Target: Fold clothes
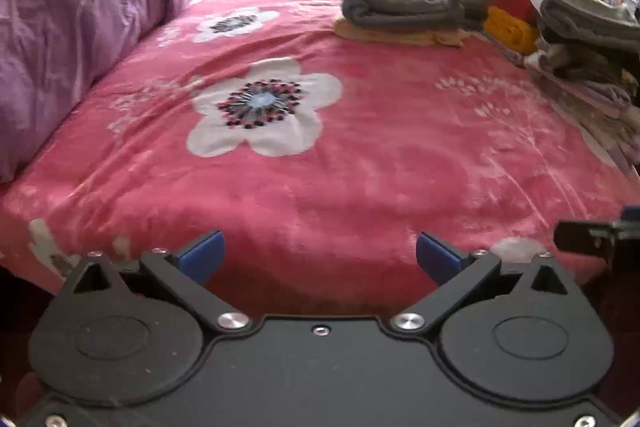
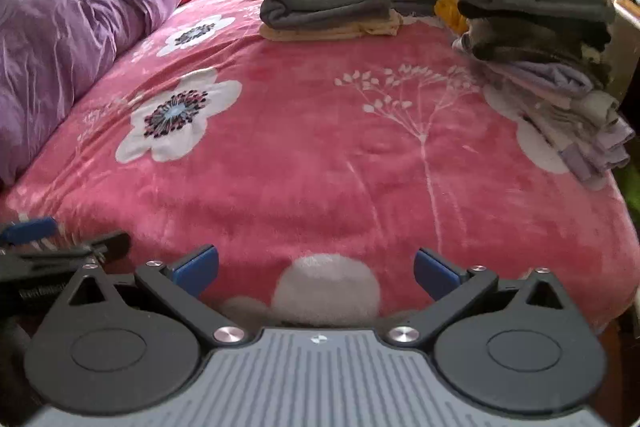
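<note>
Both sets of fingers spread wide and empty: left gripper (image 1: 320, 259) and right gripper (image 2: 316, 273) side by side at the near edge of the bed (image 2: 320, 155), nothing between the blue pads. No garment spread on the pink floral cover ahead. Clothes all at the far right of the bed: tall stack (image 2: 532, 23) along the right edge, long axis running away from the fingers, closest to the right gripper; grey folded bundle (image 2: 326, 1) on a yellow piece left of that stack, farther back. Purple duvet (image 1: 72, 27) well left of the stack. Likely next: reach forward-right, right side nearer.
</note>
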